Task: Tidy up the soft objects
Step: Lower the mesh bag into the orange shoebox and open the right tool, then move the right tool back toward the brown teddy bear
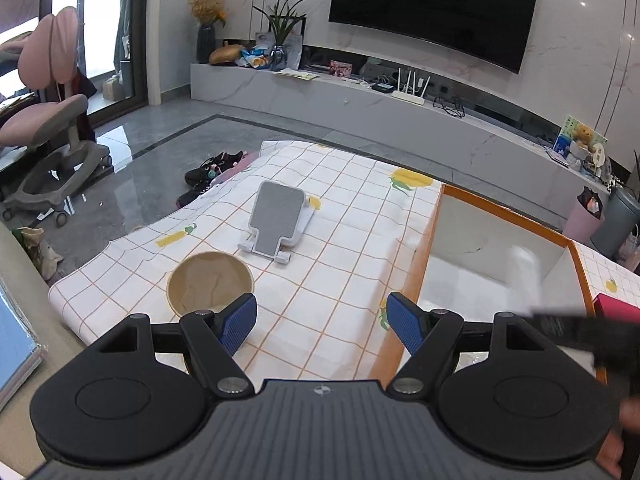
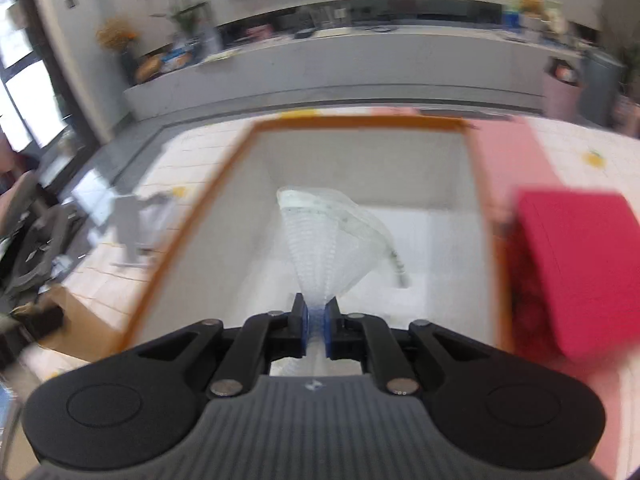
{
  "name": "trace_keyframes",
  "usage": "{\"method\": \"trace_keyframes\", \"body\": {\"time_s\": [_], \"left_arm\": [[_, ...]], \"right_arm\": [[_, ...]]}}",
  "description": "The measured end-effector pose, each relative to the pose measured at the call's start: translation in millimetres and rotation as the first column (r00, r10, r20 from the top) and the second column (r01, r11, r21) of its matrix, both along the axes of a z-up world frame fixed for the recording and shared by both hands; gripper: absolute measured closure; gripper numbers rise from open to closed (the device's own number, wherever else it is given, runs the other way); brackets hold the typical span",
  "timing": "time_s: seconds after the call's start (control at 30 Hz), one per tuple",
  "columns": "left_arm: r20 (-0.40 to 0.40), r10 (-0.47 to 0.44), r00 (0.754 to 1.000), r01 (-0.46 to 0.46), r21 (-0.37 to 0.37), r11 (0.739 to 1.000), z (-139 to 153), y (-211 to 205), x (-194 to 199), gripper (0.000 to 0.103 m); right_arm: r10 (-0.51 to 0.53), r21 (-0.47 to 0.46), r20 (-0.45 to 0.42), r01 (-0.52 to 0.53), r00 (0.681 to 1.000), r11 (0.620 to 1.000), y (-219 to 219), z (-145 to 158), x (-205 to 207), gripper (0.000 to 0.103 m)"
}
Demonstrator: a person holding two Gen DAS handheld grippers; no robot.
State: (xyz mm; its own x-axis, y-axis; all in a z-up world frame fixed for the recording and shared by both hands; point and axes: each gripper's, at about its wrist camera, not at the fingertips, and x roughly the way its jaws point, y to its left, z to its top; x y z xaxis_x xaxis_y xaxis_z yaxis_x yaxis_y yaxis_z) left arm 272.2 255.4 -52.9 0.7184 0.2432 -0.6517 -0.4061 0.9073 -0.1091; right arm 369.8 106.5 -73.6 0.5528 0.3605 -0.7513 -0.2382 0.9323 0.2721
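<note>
Landmark: orange-rimmed white storage box (image 2: 476, 184).
Right gripper (image 2: 316, 326): clenched on translucent white mesh pouch (image 2: 332, 236), above box interior.
Handling: light, limp, probably slippery; pinch bunched end.
Left gripper (image 1: 322, 328): released, beside box.

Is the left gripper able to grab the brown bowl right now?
Probably yes. The left gripper is open and empty, and the brown bowl sits just ahead by its left finger on the checked cloth, with nothing between them.

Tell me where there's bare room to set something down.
Bare checked tablecloth lies between the grey phone stand and the orange-rimmed white box. The box floor is also bare. Crowded: the right side, by the red block.
</note>
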Motion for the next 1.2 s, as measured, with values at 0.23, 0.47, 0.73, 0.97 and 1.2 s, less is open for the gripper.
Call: {"method": "trace_keyframes", "body": {"time_s": [0.23,0.47,0.73,0.97,1.2], "left_arm": [[0.029,0.003,1.0,0.0,-0.1,0.995,-5,20,-4,0.016],[-0.031,0.019,0.999,-0.022,-0.085,0.996,-13,23,-3,0.016],[-0.042,-0.004,0.999,0.001,-0.074,0.997,-13,18,-1,0.016],[-0.038,0.005,0.999,-0.008,-0.073,0.997,-11,17,-2,0.016],[-0.035,-0.007,0.999,0.004,-0.07,0.998,-7,8,-2,0.016]], "right_arm": [[-0.003,0.069,-0.174,0.016,0.985,0.998,40,-20,27,0.096],[-0.011,0.05,-0.212,0.022,0.977,0.999,51,-44,25,0.073],[0.029,0.041,-0.086,-0.026,0.996,0.999,43,-17,20,0.035],[0.083,0.057,0.021,-0.084,0.996,0.995,17,12,3,0.024],[0.084,0.003,0.094,-0.085,0.992,0.996,-15,39,-22,0.021]]}}
